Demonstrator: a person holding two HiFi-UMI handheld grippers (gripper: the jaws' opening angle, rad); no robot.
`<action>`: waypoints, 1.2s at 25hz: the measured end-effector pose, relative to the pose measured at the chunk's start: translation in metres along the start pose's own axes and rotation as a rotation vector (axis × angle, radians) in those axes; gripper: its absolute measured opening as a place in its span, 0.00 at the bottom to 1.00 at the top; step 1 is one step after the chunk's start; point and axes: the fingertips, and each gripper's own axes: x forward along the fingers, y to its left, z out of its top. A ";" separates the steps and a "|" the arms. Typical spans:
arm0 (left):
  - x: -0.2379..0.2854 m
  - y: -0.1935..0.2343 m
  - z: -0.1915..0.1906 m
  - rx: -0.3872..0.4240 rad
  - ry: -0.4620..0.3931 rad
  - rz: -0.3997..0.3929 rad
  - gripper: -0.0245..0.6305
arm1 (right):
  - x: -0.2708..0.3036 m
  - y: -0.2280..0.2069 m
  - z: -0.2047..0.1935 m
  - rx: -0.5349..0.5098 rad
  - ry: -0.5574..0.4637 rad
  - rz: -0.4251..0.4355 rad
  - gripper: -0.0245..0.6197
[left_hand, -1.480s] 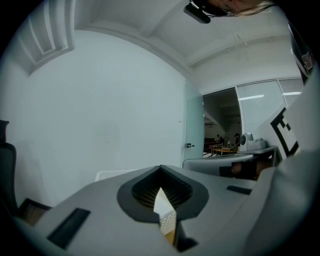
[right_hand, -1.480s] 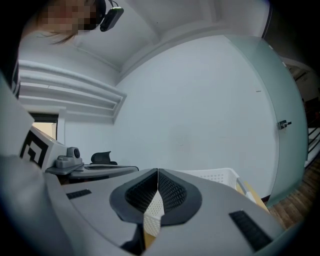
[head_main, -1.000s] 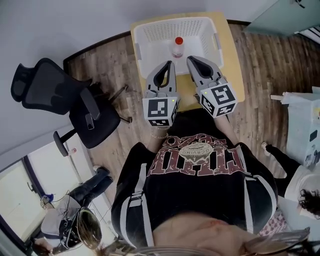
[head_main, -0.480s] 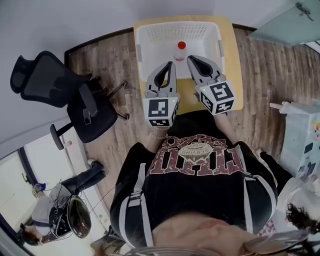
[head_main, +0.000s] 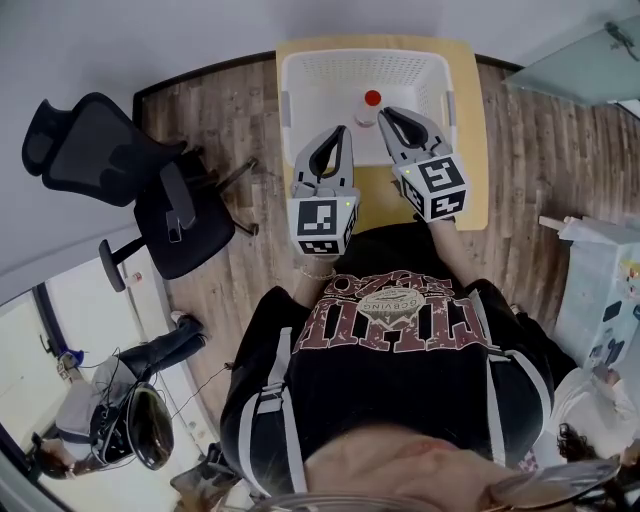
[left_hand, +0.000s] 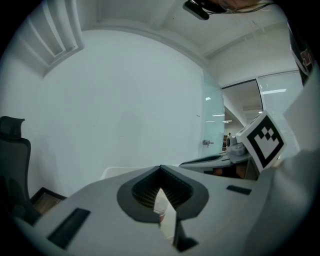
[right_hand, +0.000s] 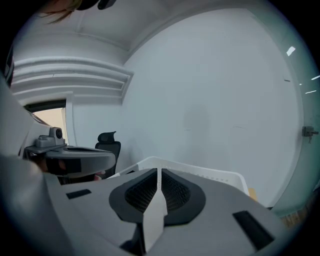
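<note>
Wood-plank floor (head_main: 530, 130) surrounds a small table (head_main: 468, 150) in the head view, and on the table stands a white basket (head_main: 296, 80). A red-capped bottle (head_main: 371, 104) stands upright inside it. Compared with a second ago, my right gripper (head_main: 384, 111) has crept forward over the basket's near rim and its tip now sits just beside the bottle. My left gripper (head_main: 342, 129) hangs back, short of the rim. An office chair (head_main: 110, 170) stands off to the left.

In the left gripper view the jaws are pressed together on nothing. The right gripper's marker cube (left_hand: 263, 139) has come further into frame, which I read as that gripper having advanced.

In the right gripper view the jaws are likewise closed and empty. The basket rim (right_hand: 200, 172) now spans the middle, nearer than before, against the bare wall (right_hand: 210, 100).
</note>
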 end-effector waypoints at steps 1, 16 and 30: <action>0.000 0.002 0.000 -0.002 0.001 0.004 0.11 | 0.002 -0.001 -0.001 -0.001 0.004 0.000 0.07; 0.003 0.031 -0.008 -0.034 0.019 0.072 0.11 | 0.037 -0.007 -0.017 -0.012 0.092 0.035 0.13; 0.000 0.042 -0.013 -0.045 0.029 0.113 0.11 | 0.063 -0.018 -0.031 -0.064 0.166 0.015 0.27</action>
